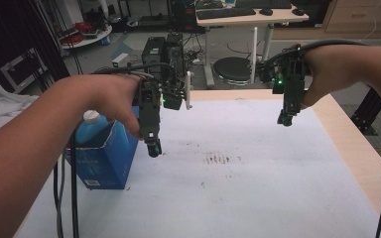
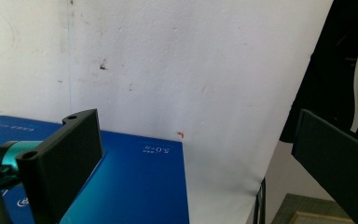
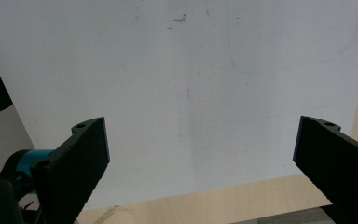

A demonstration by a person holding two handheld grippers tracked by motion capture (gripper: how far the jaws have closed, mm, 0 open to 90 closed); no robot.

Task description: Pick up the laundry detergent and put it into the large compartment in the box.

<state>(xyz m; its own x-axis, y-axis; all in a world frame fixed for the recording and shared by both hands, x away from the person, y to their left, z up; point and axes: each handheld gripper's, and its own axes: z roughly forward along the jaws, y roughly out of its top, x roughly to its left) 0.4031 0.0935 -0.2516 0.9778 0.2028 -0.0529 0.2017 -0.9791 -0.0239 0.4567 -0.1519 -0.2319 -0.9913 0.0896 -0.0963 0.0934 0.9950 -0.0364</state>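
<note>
Forearms enter from the near edge, each hand holding a gripper above the white table cover [image 1: 258, 188]. Left gripper [image 1: 153, 147] hangs with jaws spread wide and empty, just beside the upper right edge of a blue carton [image 1: 104, 158]; whether it touches the carton cannot be told. The carton stands upright at the table's left, long axis vertical, and holds a bottle with a white cap [image 1: 91, 117] pointing up. Judged likely target: carton or bottle, lying left of and slightly below the left gripper. Right gripper [image 1: 285, 119], jaws also apart and empty, hovers well apart, farther back on the right. Left hand is clearly nearer.
</note>
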